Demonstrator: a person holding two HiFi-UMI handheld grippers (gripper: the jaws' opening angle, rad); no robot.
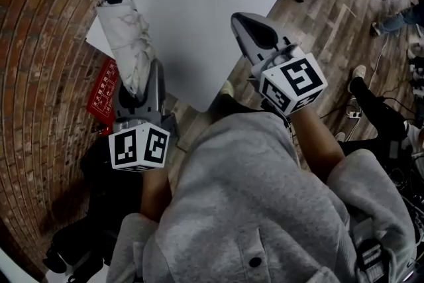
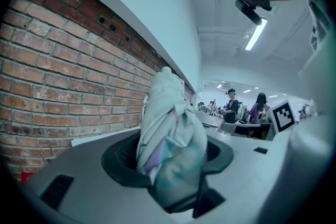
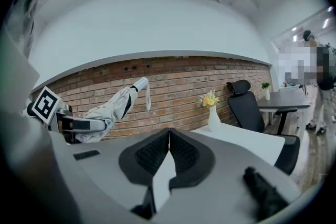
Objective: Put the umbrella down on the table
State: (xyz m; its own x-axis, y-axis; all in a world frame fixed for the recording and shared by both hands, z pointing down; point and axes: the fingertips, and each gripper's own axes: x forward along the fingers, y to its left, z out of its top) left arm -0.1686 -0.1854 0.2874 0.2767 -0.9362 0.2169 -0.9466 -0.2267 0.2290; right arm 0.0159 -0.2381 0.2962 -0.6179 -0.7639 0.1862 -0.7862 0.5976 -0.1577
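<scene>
Item 1 – person's grey hooded top (image 1: pixel 252 209), filling the lower part of the head view, both forearms reaching forward out of it.

Item 2 – left hand-held gripper (image 1: pixel 137 91), grey-bodied, with a black-and-white marker cube at its rear. In its own view the jaws were clamped on the bundled cloth of the umbrella (image 2: pixel 169 134), which filled the gap between the pads.

Item 3 – right hand-held gripper (image 1: pixel 246 24), of the same make, held over the near edge of the desk (image 1: pixel 199 3). Jaws together, pad against pad, with nothing between them (image 3: pixel 169 136).

Item 4 – umbrella (image 1: pixel 126 30), folded, pale and creased, with a dark band near its far end and a loose strap hanging there. It was carried in the left hand-held gripper, slanting up and away from the jaws. In the head view it crossed the left corner of the desk. In the right gripper view it (image 3: pixel 113 105) stood raised against the brick wall (image 3: pixel 178 81), off the desk top.

Item 5 – desk, white-topped and bare over most of its surface, its far end carrying a white vase of yellow flowers (image 3: pixel 212 110).

Item 6 – red printed object (image 1: pixel 103 93) low beside the wall, left of the desk.

Item 7 – black office chair (image 3: pixel 245 105) beyond the desk, on a wood-plank floor (image 1: pixel 331 16).

Item 8 – distant figures (image 2: pixel 231 106) among further desks, too small to detail.
</scene>
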